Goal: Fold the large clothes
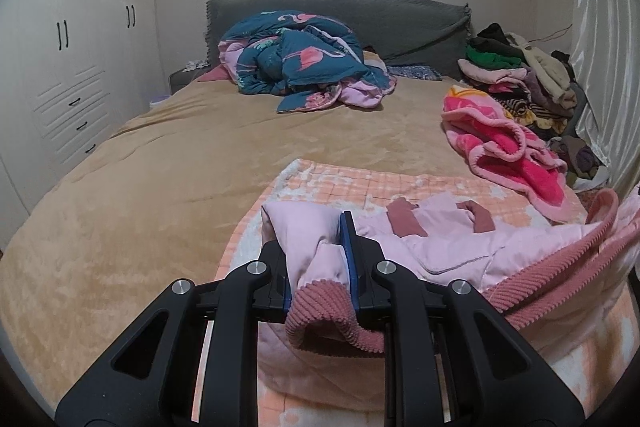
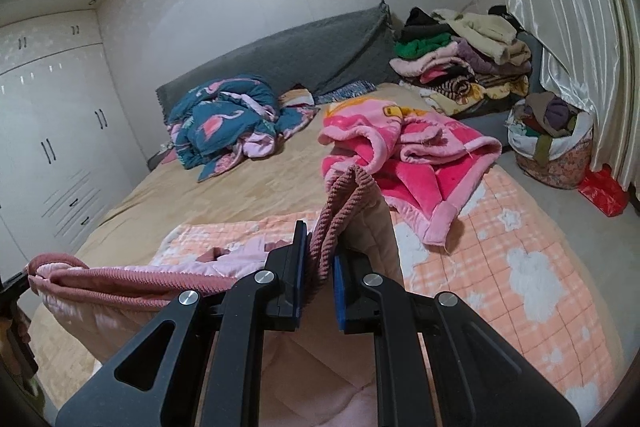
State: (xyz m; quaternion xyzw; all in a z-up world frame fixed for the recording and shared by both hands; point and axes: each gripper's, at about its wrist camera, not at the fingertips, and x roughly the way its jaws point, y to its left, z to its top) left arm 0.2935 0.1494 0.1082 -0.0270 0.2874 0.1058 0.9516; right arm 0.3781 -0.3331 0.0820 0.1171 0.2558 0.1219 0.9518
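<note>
My left gripper (image 1: 316, 259) is clamped on one corner of the pink jacket's (image 1: 460, 247) ribbed hem, and my right gripper (image 2: 320, 267) pinches the other corner, so the hem hangs stretched between them. Just ahead, the jacket's body trails onto the checked blanket (image 1: 360, 183). I judge the fold barely begun: nothing is doubled over yet. Farther off, a clothes pile (image 2: 460, 67) sits untouched.
</note>
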